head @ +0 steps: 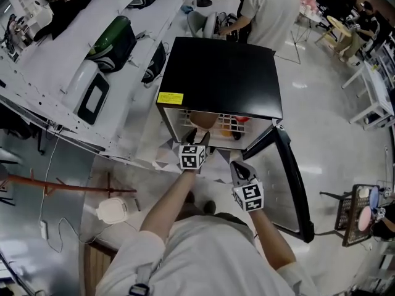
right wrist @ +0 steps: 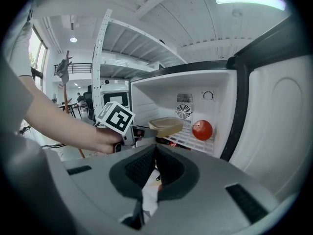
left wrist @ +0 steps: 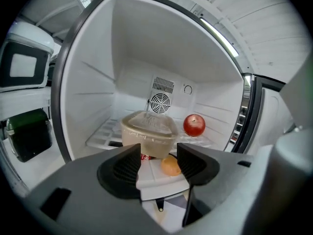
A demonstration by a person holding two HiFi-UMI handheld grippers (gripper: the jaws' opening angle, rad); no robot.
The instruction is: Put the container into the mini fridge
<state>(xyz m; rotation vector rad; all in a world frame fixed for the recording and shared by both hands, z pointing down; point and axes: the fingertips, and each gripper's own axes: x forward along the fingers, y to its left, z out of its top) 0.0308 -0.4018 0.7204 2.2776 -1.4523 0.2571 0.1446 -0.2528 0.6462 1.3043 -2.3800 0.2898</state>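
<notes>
Head view, biggest thing first: what do you see?

A black mini fridge (head: 216, 73), with its door (head: 285, 184) standing wide open on the right side.

And the grippers?

The left gripper (head: 199, 135) reaches up to the fridge's opening. The right gripper (head: 237, 167) hangs just outside it, beside the door.

How do their jaws stand?

Left gripper view shows the left jaws partway apart, with nothing pressed between the pads. Right gripper view shows the right jaws closed together on nothing.

Where is the container?

The container (left wrist: 149, 131), translucent with a lid on it, sits on the white wire shelf (left wrist: 102, 136) inside the fridge. It is just past the left jaw tips and in front of the round fan grille (left wrist: 160, 102).

Anything smaller?

A red apple (left wrist: 194, 125) is on the same shelf, just to the container's right and not touching it. Lower down, near the front, lies a small orange round thing (left wrist: 170, 167); I cannot tell what it is.
</notes>
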